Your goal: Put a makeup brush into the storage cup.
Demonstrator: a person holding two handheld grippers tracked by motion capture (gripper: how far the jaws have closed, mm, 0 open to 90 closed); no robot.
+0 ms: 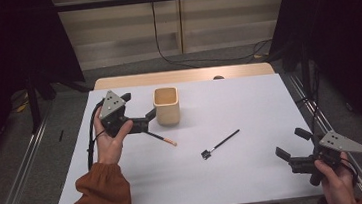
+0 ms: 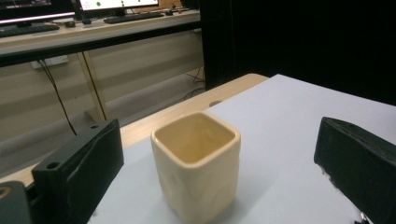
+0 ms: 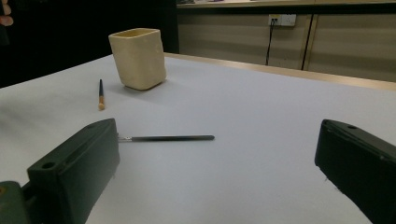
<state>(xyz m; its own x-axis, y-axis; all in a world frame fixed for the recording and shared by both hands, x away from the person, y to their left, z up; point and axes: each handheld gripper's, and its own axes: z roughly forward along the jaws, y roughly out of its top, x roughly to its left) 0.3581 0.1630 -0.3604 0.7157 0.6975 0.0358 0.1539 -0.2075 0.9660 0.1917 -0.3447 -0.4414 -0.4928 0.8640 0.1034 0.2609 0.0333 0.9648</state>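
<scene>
The left claw [image 1: 146,119] hangs just above the desk [image 1: 256,175] at about ten o'clock from the desk's middle, held in the left hand [image 1: 108,139], its jaws spread wide and holding nothing. The jaws point toward three o'clock, at the cup [image 1: 167,105], and one jaw tip sits just beside the cup's left wall; whether it touches cannot be told. In the left gripper view the cup [image 2: 196,170] stands upright between the two jaws, apart from both, its square mouth empty.

A brush [image 1: 161,138] with an orange tip lies flat on the desk just at five o'clock of the left claw, its dark handle running under the jaws. In the right gripper view this brush [image 3: 100,94] lies near the cup [image 3: 138,58], to its left.

A second brush [image 1: 220,144], all black, lies near the desk's middle, at about five o'clock from the cup and well apart from it, slanting from lower left to upper right.

The right claw [image 1: 289,144] is held in the right hand [image 1: 336,181] at the desk's four o'clock corner, jaws wide apart and empty, pointing toward ten o'clock. In the right gripper view the black brush [image 3: 166,138] lies ahead, one end passing behind the left jaw.
</scene>
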